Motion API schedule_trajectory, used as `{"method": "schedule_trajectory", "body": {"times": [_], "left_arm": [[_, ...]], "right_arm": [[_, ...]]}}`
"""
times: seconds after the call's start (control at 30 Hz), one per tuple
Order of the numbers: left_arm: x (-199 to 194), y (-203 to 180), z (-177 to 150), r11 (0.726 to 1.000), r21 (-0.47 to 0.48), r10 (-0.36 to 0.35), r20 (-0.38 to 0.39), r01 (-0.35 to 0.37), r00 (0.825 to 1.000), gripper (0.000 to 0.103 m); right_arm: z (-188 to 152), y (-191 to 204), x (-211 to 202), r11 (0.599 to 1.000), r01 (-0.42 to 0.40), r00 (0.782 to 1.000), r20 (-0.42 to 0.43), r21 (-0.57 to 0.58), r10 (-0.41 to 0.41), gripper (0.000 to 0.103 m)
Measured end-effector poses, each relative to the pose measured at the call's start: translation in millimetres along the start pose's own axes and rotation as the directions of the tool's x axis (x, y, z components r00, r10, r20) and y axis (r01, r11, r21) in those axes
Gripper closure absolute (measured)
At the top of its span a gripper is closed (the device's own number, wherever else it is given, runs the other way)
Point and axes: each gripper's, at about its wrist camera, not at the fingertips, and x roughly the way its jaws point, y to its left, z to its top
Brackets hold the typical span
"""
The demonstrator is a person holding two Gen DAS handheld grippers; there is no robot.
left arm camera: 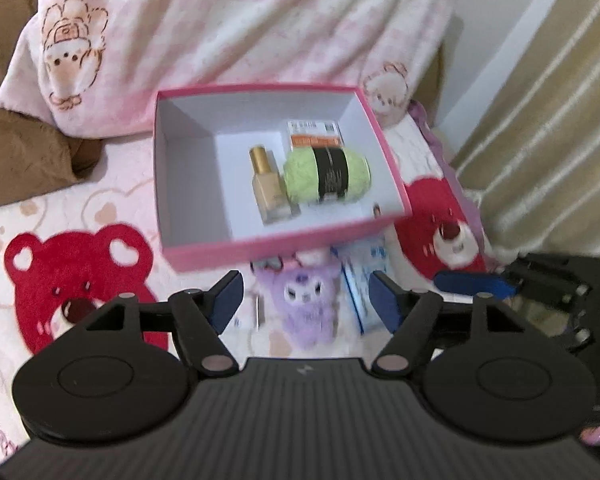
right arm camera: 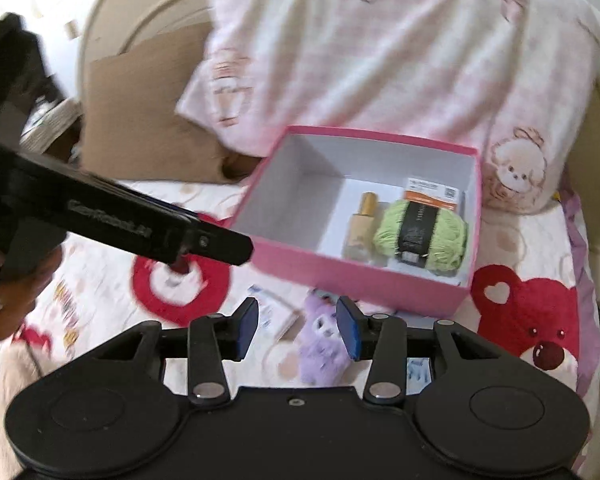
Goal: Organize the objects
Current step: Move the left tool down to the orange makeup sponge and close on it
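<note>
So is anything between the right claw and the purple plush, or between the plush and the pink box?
Nothing visible. The plush lies uncovered below the open right claw, and the box just beyond it is open-topped.

Both wrist cameras look steeply down and forward over their own tongs at the pink box (left arm camera: 284, 240) on the bed, from fairly near. The left view faces it almost squarely; the right view sees the box (right arm camera: 364, 280) from its left corner. Both share the box, the purple plush (left arm camera: 304, 304) before it and the pillow (left arm camera: 228, 32) behind it.
</note>
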Motion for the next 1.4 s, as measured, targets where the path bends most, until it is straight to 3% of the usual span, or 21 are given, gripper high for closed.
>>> {"method": "schedule_trajectory", "body": {"times": [0.27,0.53,0.7,0.83,1.07,1.27,1.4], "left_arm": [[-14,1,-57,0.999,0.010,-0.034,0.013,0.034,0.999,0.028],[3,2,-99,0.996,0.007,-0.084,-0.022,0.084,0.996,0.026],[25,2,-112,0.993,0.025,-0.114,-0.055,0.116,0.992,0.026],[41,16,-119,0.992,-0.013,-0.127,-0.051,0.127,0.991,0.025],[72,37,-135,0.988,-0.059,-0.145,-0.044,0.142,0.988,0.025],[91,53,-150,0.977,-0.079,-0.198,0.010,0.198,0.980,0.025],[100,57,-162,0.967,-0.083,-0.237,0.036,0.240,0.971,0.025]], "right_arm": [[-44,17,-23,0.996,-0.043,0.999,-0.008,-0.078,0.043,0.048],[-85,21,-12,0.994,-0.059,0.997,-0.046,-0.090,0.055,0.046],[-102,16,1,0.996,-0.068,0.995,-0.073,-0.052,0.064,0.041],[-113,10,21,0.994,-0.110,0.986,-0.128,0.016,0.111,0.037],[-128,15,55,0.997,-0.083,0.978,-0.191,0.001,0.082,0.035],[-128,32,71,0.994,-0.070,0.981,-0.187,-0.082,0.053,0.035],[-136,24,91,0.998,-0.020,0.986,-0.164,-0.052,0.011,0.035]]}}
